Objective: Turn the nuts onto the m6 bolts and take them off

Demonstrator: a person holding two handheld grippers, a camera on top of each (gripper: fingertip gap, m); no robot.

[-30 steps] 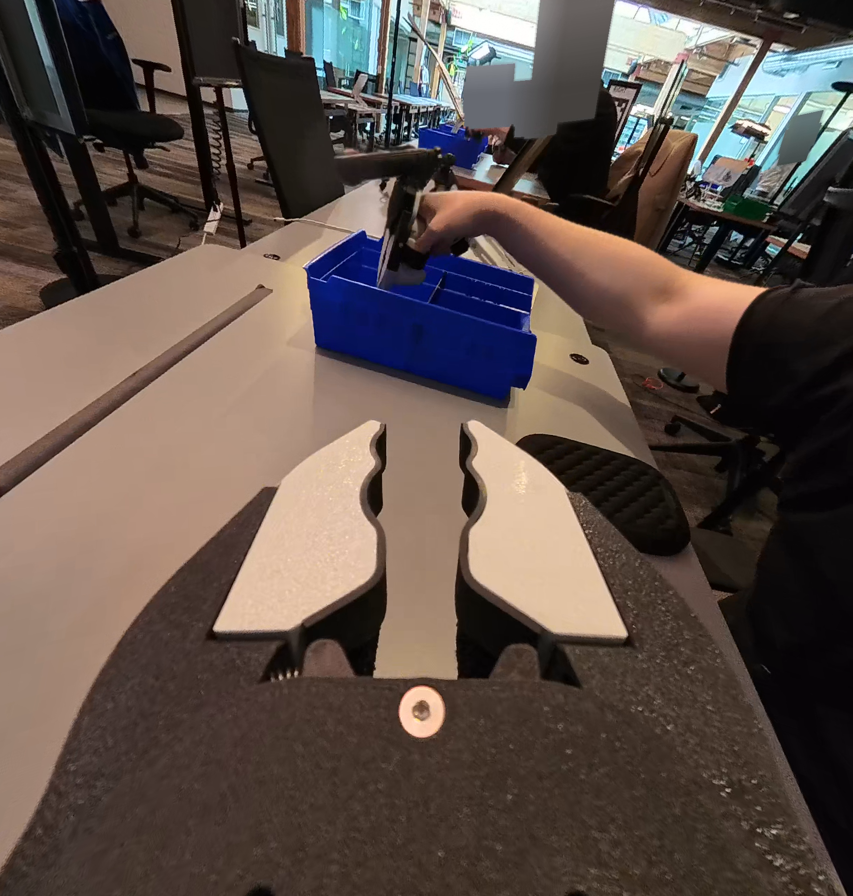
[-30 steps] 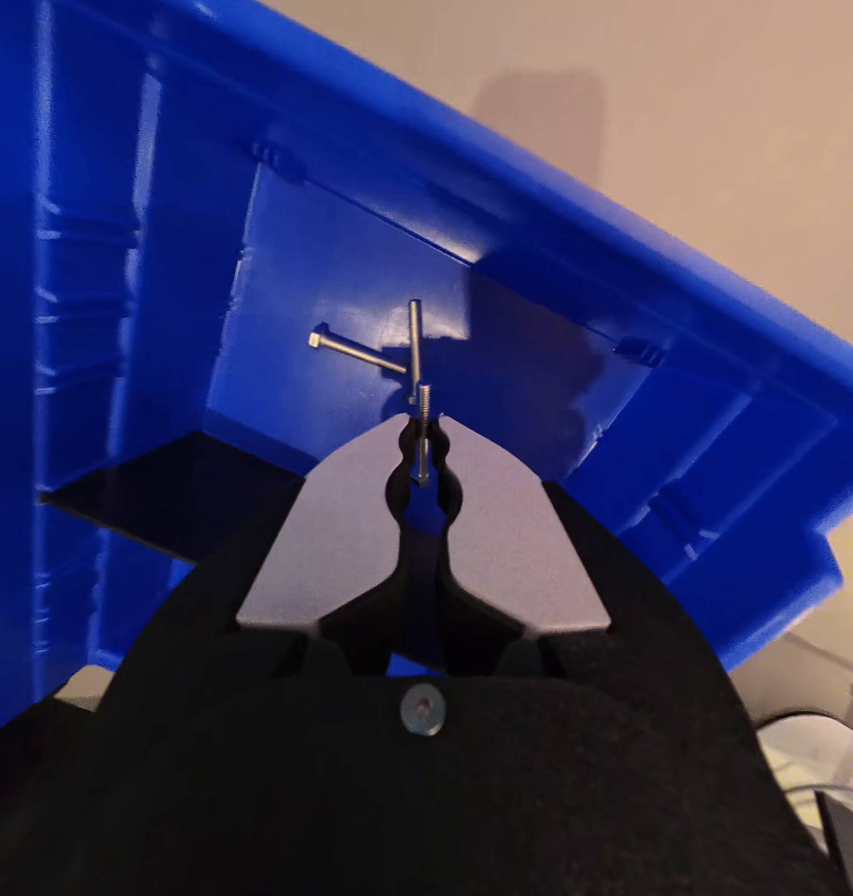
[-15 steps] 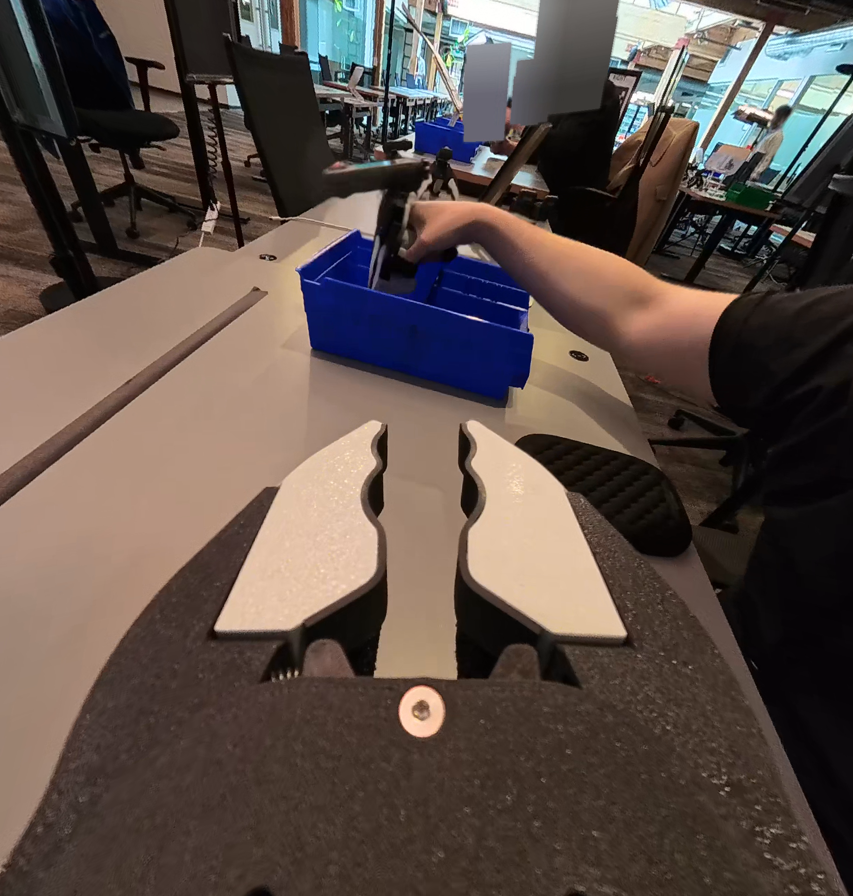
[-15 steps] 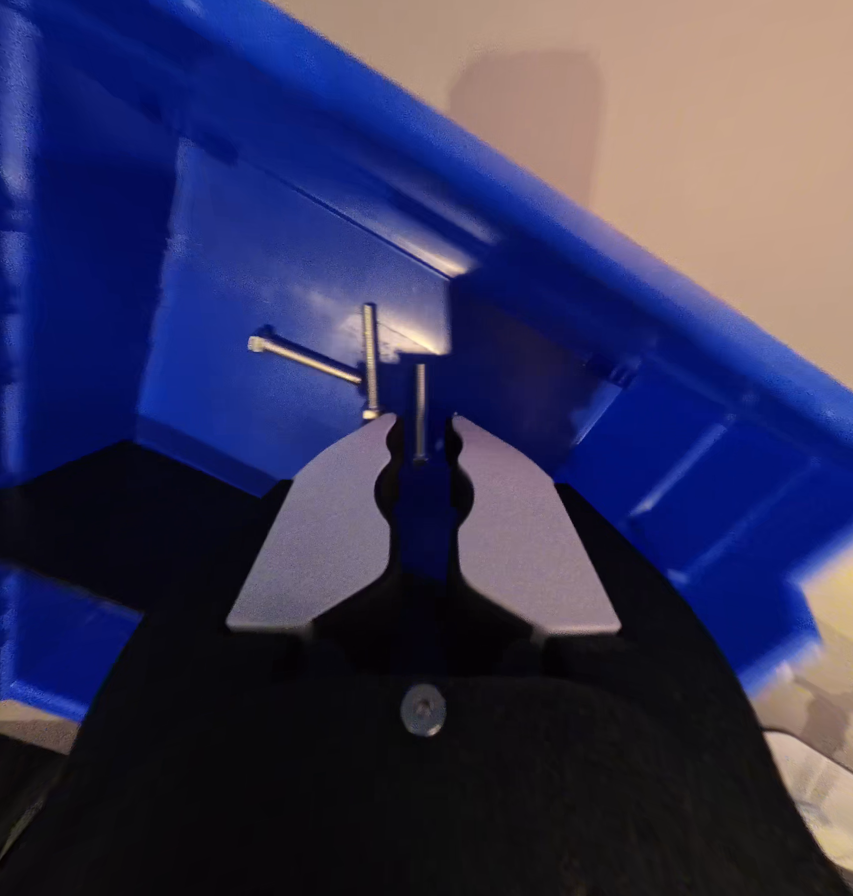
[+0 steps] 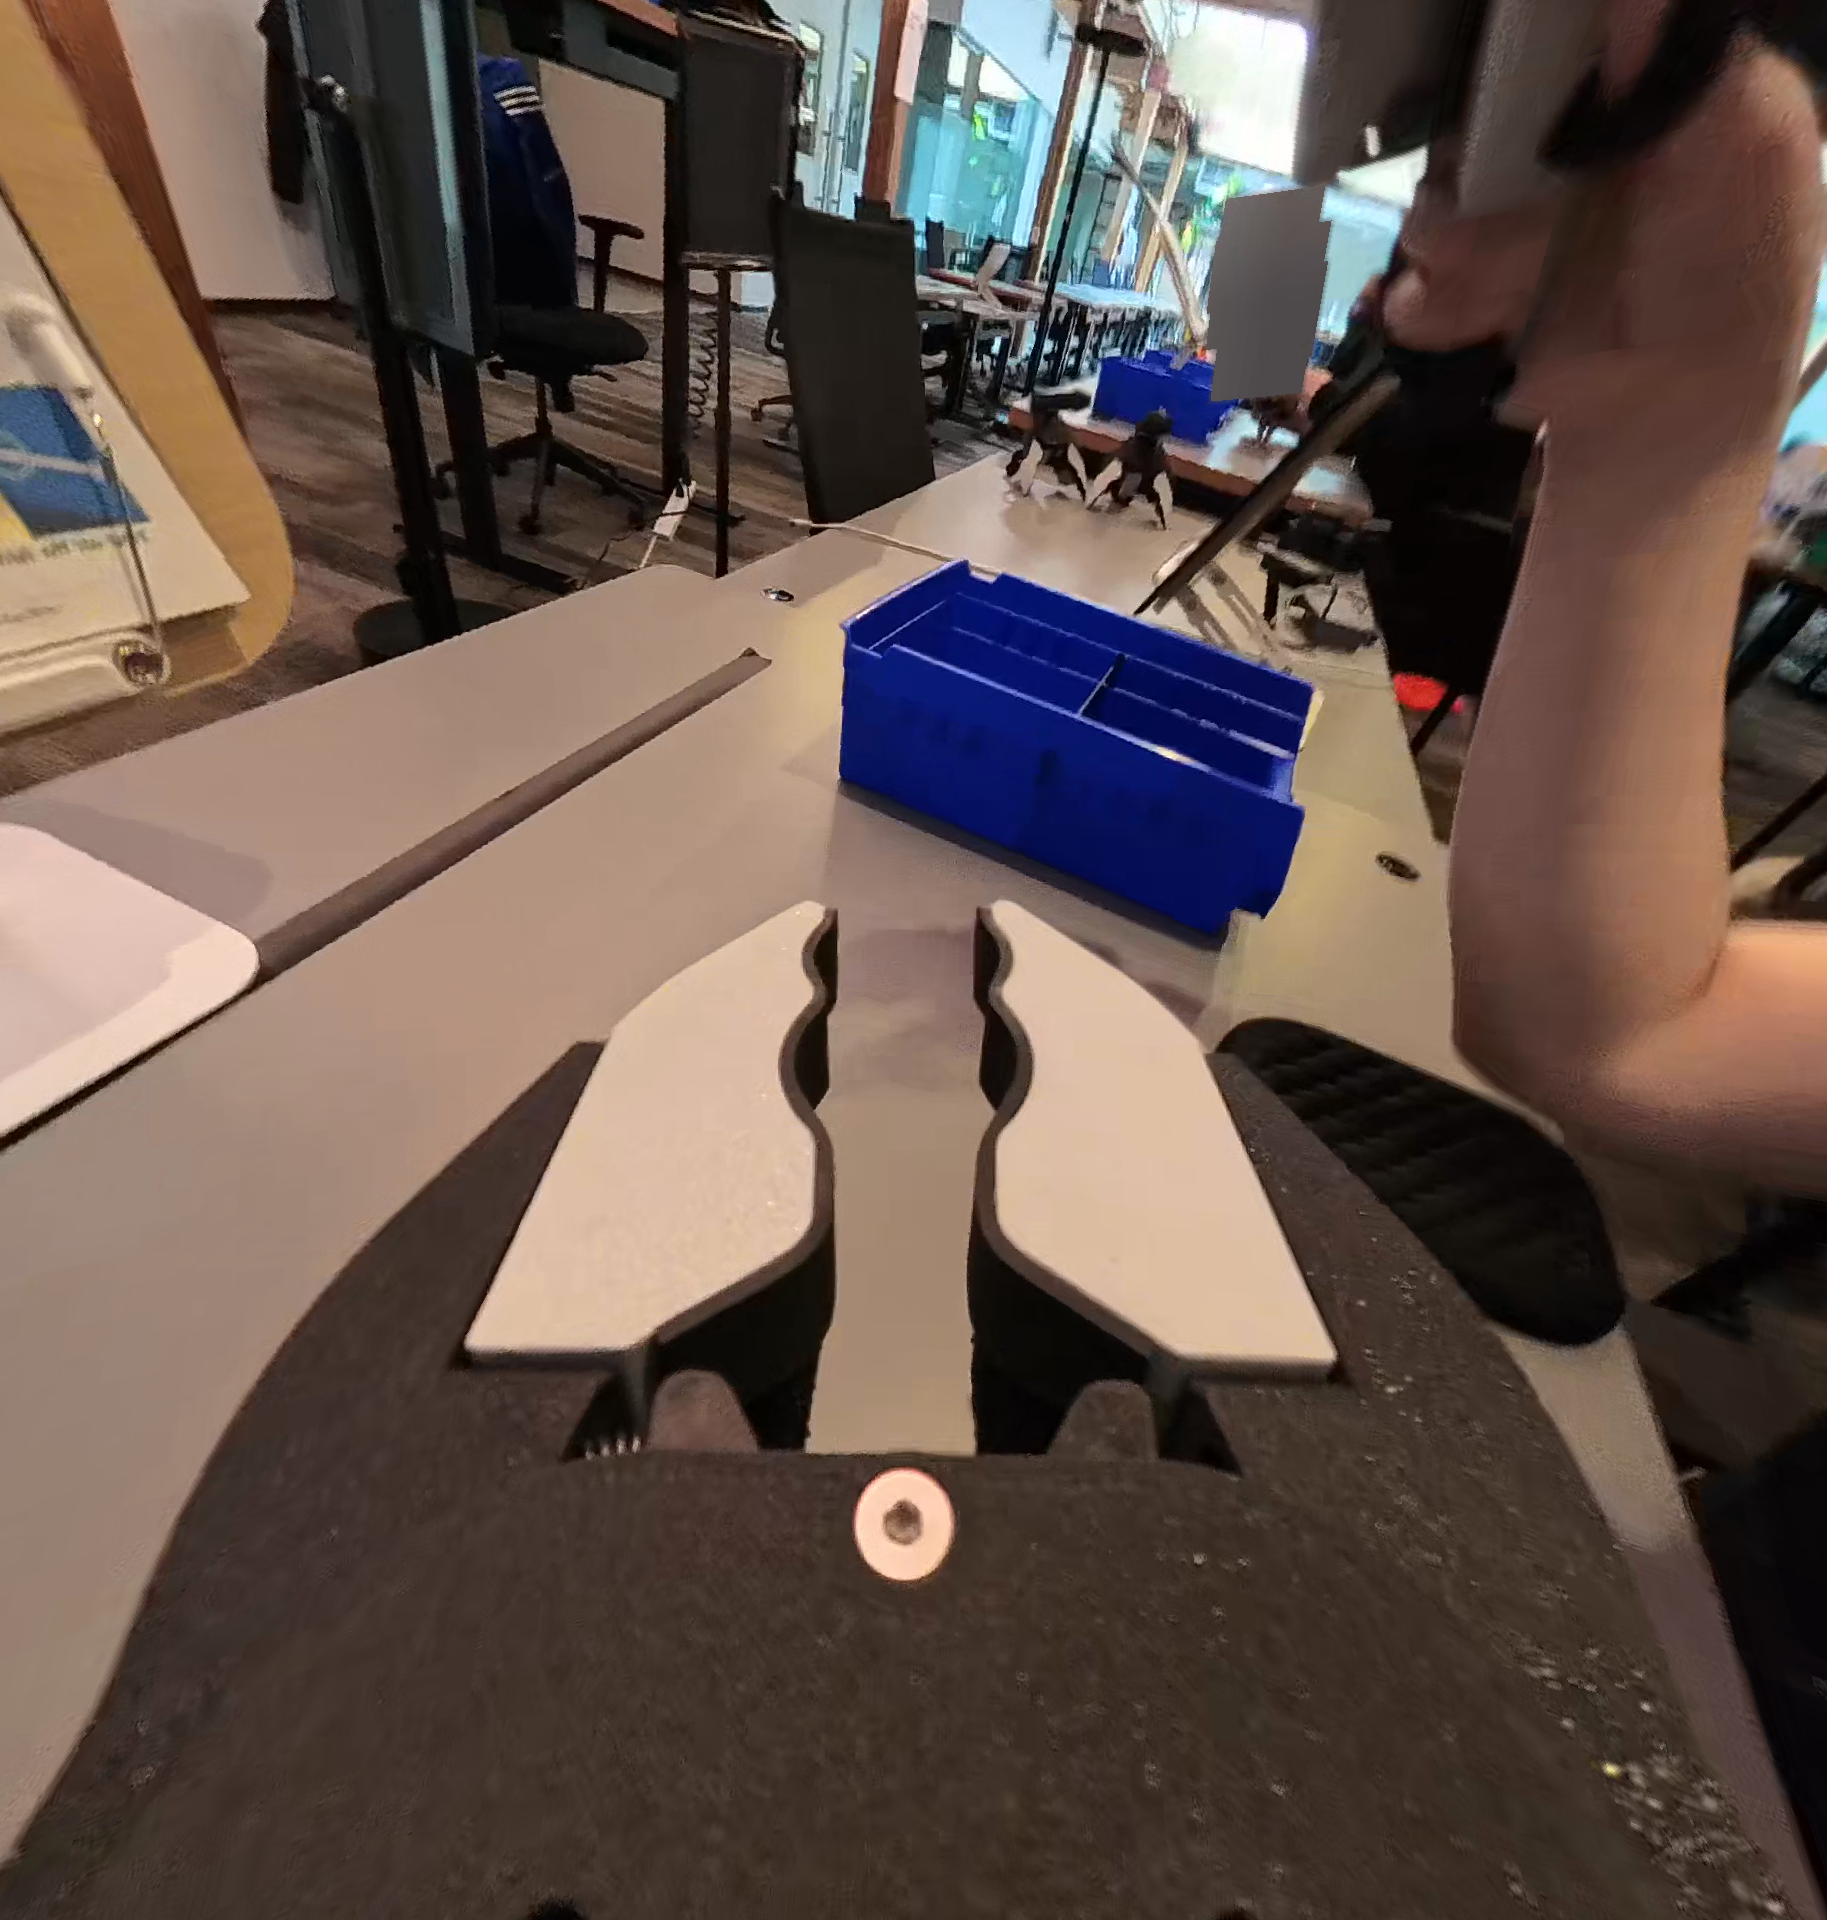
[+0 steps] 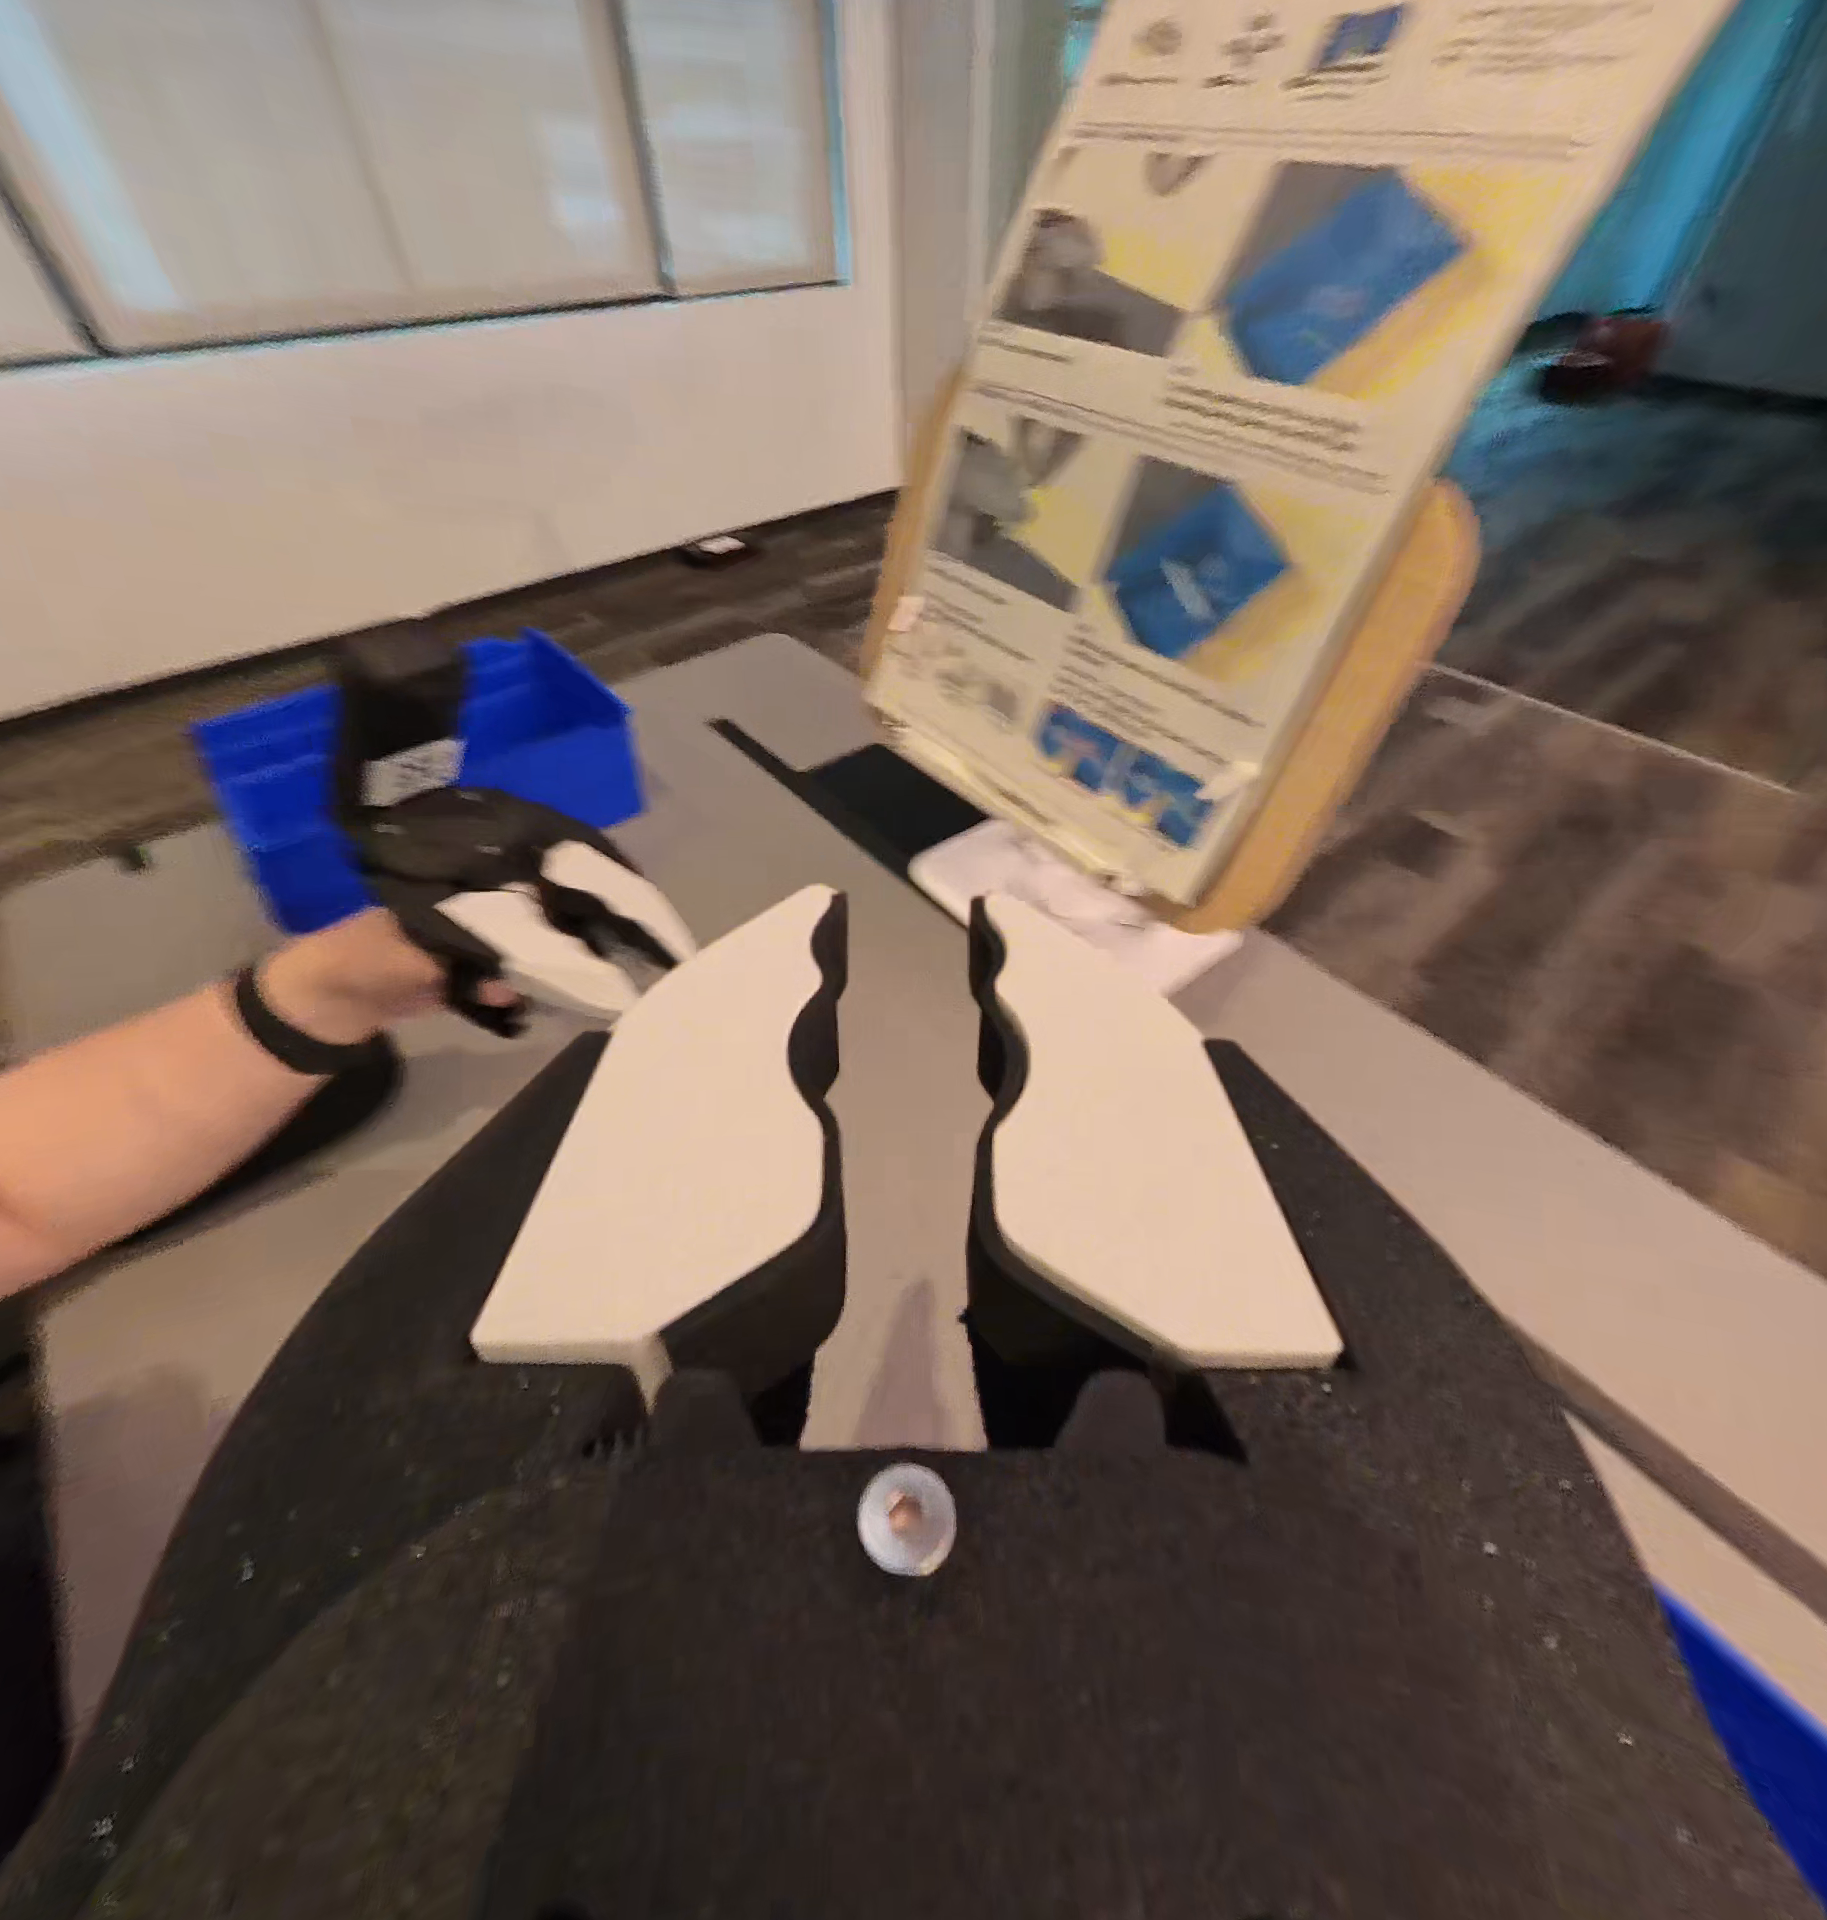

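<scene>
While both grippers hang over the grey table [image 5: 493,997], neither has anything between its fingers: the left gripper [image 5: 904,925] shows a narrow gap with bare tabletop in it, and the right gripper [image 6: 907,914] stands parted the same way. A blue bin [image 5: 1070,748] with dividers sits on the table ahead of the left gripper, near but apart from it; no nut or bolt can be made out in its compartments from here. In the right wrist view the left gripper appears farther off, held in a hand [image 6: 353,971] with a dark wristband, with a blue bin behind it. An instruction board [image 6: 1189,447] on a wooden stand rises just beyond the right gripper, leaning back on a white base [image 6: 1054,883]. A forearm [image 5: 1615,727] fills the right side of the left wrist view.
</scene>
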